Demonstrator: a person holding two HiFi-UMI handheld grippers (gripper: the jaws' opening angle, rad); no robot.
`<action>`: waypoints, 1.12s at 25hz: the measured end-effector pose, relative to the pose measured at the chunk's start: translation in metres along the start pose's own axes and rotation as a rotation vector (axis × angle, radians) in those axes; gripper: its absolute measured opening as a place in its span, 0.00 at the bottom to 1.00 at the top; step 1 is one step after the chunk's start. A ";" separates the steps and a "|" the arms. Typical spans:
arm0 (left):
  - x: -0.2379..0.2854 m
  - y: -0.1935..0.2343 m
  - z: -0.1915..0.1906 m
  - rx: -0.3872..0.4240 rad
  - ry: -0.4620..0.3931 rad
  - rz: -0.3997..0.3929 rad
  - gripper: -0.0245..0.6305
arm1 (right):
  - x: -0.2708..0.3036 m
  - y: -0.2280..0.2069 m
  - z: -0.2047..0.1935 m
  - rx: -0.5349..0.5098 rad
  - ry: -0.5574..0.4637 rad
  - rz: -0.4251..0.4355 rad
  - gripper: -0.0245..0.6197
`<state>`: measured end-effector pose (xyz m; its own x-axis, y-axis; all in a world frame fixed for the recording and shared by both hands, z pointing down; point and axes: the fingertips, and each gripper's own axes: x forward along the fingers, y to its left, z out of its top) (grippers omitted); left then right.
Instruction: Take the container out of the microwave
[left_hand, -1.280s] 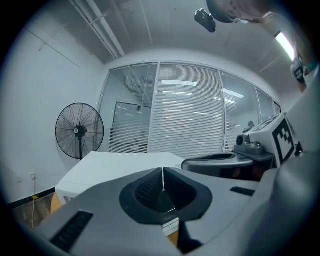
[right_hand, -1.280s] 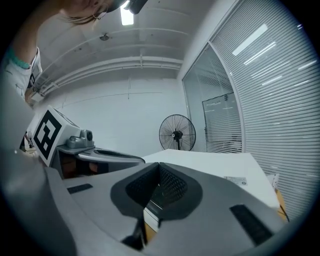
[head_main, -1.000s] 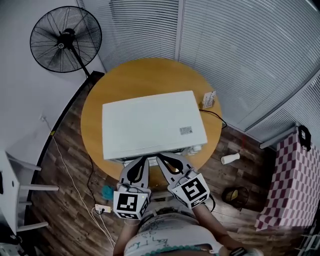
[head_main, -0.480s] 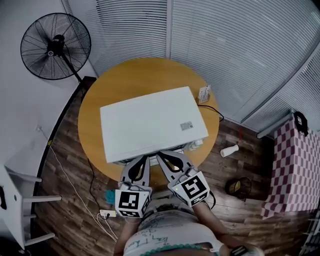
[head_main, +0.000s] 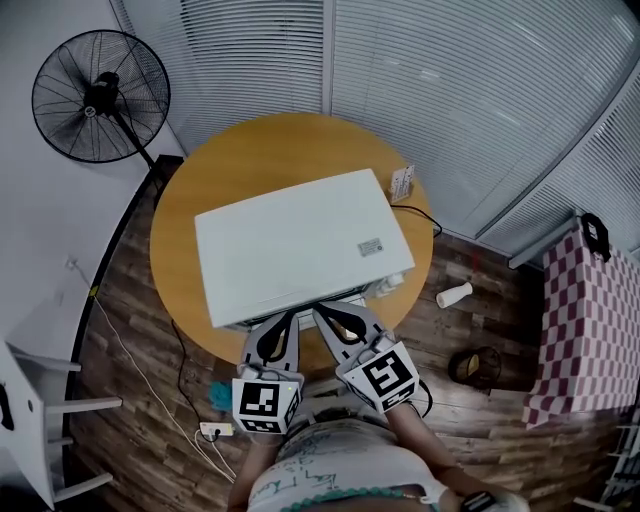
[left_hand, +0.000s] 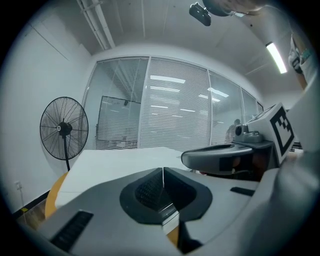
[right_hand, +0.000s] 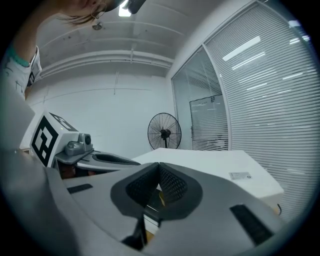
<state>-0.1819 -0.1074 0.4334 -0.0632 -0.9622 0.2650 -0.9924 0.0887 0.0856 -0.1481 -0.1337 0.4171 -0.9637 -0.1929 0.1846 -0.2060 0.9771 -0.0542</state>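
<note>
A white microwave (head_main: 300, 248) stands on a round wooden table (head_main: 190, 200), seen from above; its front faces me and its door is hidden under the top edge. No container shows. My left gripper (head_main: 286, 316) and right gripper (head_main: 322, 314) are held side by side just before the microwave's front edge, both shut with nothing between the jaws. The left gripper view has the microwave's white top (left_hand: 115, 165) beyond the left gripper (left_hand: 163, 170), with jaws touching. The right gripper view gives the same top (right_hand: 225, 167) past the right gripper (right_hand: 158, 165).
A black standing fan (head_main: 98, 95) stands left of the table. Window blinds (head_main: 450, 90) run behind it. A small box (head_main: 402, 183) lies on the table's right edge. On the wooden floor are a white bottle (head_main: 452, 294), a dark bin (head_main: 476, 366) and a power strip (head_main: 212, 429).
The grippers have kept their place before the microwave. The head view has shifted a little, so the table, fan and microwave sit slightly further left in the picture.
</note>
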 end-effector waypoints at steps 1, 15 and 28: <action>0.001 0.000 -0.002 0.003 0.004 -0.001 0.06 | 0.000 0.000 0.000 0.000 0.002 -0.003 0.03; 0.020 -0.004 -0.051 0.037 0.126 -0.074 0.06 | -0.015 -0.011 -0.008 0.020 0.021 -0.104 0.03; 0.046 0.004 -0.096 0.118 0.220 -0.107 0.06 | -0.037 -0.027 -0.024 0.051 0.066 -0.227 0.03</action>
<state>-0.1789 -0.1263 0.5377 0.0542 -0.8840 0.4643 -0.9985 -0.0534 0.0148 -0.1023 -0.1510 0.4356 -0.8791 -0.3987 0.2611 -0.4256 0.9033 -0.0536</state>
